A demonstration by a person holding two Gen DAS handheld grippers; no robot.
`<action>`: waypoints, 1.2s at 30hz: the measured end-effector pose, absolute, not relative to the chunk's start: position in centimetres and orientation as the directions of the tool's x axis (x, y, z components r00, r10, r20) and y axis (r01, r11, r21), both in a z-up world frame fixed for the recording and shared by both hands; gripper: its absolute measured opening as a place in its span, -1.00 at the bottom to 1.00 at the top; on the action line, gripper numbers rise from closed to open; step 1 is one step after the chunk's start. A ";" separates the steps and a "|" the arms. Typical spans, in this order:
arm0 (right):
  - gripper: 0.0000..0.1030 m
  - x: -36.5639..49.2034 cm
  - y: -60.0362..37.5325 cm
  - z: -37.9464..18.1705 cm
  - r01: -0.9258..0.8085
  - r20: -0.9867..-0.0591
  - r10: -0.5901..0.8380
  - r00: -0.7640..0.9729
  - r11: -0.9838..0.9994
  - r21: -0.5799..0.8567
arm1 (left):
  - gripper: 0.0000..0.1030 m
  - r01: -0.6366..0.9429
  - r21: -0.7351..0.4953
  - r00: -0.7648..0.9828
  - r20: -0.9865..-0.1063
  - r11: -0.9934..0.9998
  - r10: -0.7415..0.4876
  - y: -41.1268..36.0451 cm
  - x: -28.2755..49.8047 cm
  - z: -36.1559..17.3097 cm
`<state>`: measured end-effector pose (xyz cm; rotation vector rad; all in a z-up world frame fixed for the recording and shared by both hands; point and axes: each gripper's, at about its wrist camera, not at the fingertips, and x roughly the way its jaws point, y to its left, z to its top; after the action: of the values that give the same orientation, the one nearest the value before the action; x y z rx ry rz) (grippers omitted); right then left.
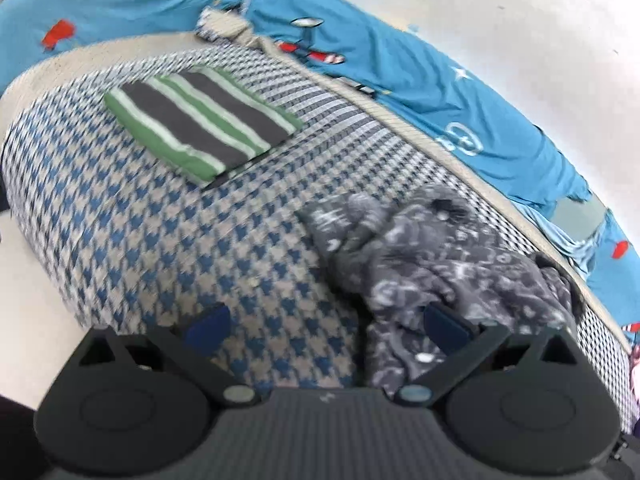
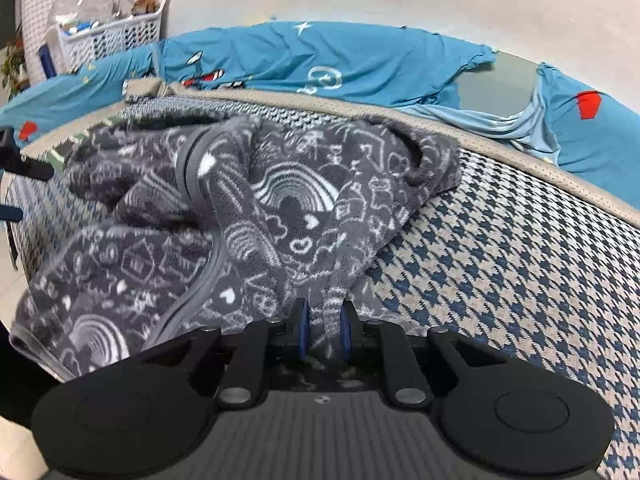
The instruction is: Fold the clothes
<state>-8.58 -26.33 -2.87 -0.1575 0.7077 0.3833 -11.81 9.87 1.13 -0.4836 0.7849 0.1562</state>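
Left wrist view
Surface: a houndstooth cushion (image 1: pixel 160 240), woven blue and beige, with a pale piped rim (image 1: pixel 400 116) curving along its far edge.
Backdrop: a bright blue sheet (image 1: pixel 420 72) printed with small red and white figures, wrinkled, below a plain white wall (image 1: pixel 500 12).
Folded piece: a striped garment (image 1: pixel 200 128), green, white and dark grey, lies flat as a neat rectangle at the far left of the cushion.
Task's thing: a grey fleece garment (image 1: pixel 440 264), fuzzy with white doodles, bunched at the right.
Left gripper (image 1: pixel 328 322): jaws spread wide, nothing between them; the right finger overlaps the fleece.

Right wrist view
Surface: same houndstooth weave (image 2: pixel 500 272), sharper here.
Room: a white lattice basket (image 2: pixel 116 36) at the upper left.
Fleece (image 2: pixel 240 208): rumpled, draped across the left and centre.
Right gripper (image 2: pixel 323 330): blue pads nearly together, pinching a fold of the fleece.
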 end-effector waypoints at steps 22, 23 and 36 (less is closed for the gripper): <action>-0.53 -6.9 -29.0 0.4 -0.261 -0.538 0.290 0.791 0.956 0.130 | 1.00 -0.041 -0.272 0.669 -0.722 0.961 -0.176 -3.5 -0.5 4.0; -0.53 -6.6 -29.1 0.5 -0.256 -0.538 0.286 0.793 0.958 0.131 | 1.00 -0.040 -0.266 0.660 -0.731 0.963 -0.175 -3.7 0.0 3.5; -0.45 -1.1 -27.8 0.8 -0.266 -0.512 0.255 0.821 0.962 0.053 | 1.00 0.048 -0.108 0.578 -0.808 0.993 -0.116 -5.5 -0.5 -3.1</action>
<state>-1.14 -27.79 0.83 -0.0214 0.5415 0.2775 -0.50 -5.54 -3.11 -0.0765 0.9504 -0.0960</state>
